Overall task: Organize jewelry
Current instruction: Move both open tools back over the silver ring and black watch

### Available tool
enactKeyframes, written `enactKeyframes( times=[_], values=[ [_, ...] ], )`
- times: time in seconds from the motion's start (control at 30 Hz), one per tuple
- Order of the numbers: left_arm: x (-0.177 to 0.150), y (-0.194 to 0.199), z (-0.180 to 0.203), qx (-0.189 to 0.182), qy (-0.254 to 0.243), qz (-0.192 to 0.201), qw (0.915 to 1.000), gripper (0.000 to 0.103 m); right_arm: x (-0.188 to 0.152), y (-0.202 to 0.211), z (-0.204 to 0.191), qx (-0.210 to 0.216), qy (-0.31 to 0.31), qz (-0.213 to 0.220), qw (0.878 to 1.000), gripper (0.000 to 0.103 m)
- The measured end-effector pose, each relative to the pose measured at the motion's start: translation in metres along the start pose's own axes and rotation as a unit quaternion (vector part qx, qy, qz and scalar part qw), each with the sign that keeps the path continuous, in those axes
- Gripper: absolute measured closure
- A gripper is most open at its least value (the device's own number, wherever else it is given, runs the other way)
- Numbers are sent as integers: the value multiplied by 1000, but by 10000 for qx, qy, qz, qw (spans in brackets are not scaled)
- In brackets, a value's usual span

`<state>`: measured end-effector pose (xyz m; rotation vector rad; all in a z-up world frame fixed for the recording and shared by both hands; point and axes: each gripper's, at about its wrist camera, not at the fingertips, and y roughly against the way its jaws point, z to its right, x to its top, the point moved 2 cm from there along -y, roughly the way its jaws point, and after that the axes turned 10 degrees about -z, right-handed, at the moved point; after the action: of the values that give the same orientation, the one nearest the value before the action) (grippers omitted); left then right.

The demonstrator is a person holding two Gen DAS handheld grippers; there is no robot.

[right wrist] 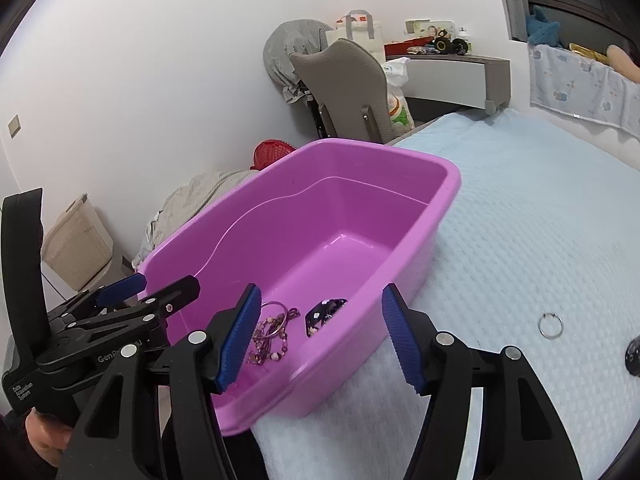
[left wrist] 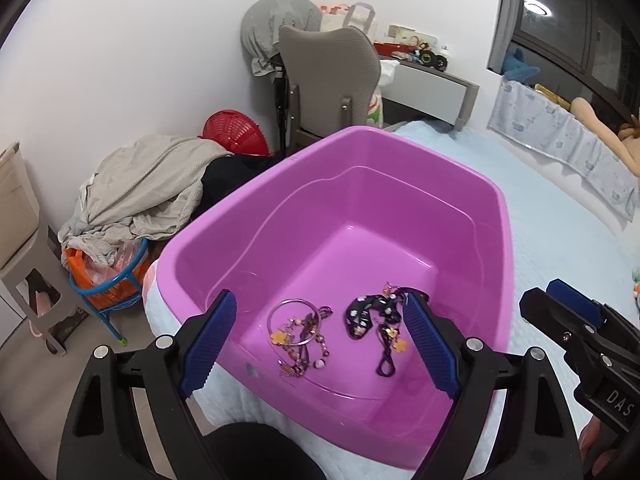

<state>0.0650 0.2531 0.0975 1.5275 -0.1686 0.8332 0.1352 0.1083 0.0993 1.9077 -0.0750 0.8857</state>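
While both claws gape empty, left, right, black lanyard lies lengthwise in pink tub.

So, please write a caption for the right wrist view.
Open hand-held gripper above a pink tub holding jewelry; a ring lies on the bed.

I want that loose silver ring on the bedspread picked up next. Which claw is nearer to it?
Right. The right claw hangs over the tub's near corner, with the silver ring just off to its right; the left claw is over the tub's far side.
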Motion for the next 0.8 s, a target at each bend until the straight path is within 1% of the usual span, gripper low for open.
enactKeyframes(
  times=[0.13, 0.23, 0.37, 0.53, 0.67, 0.8],
  values=[
    [-7, 8, 10, -95, -98, 32, 9999, 19, -14, 14, 9, 34, -191, 29, 9998, 39],
    [-14, 15, 20, -184, -232, 47, 9996, 19, -30, 26, 18, 57, -403, 62, 9992, 39],
    [-22, 23, 35, -369, -375, 38, 9986, 19, -52, 45, 33, -40, -652, 171, 9977, 36],
    [-32, 35, 61, -631, -632, 63, 9960, 19, -86, 72, 59, -287, -967, 241, 9946, 36],
    [-38, 42, 82, -907, -830, 62, 9924, 19, -118, 90, 87, -579, -1310, 215, 9895, 36],
    [-45, 44, 106, -970, -1082, 68, 9894, 19, -147, 108, 113, -843, -1621, 281, 9828, 36]
  ],
)
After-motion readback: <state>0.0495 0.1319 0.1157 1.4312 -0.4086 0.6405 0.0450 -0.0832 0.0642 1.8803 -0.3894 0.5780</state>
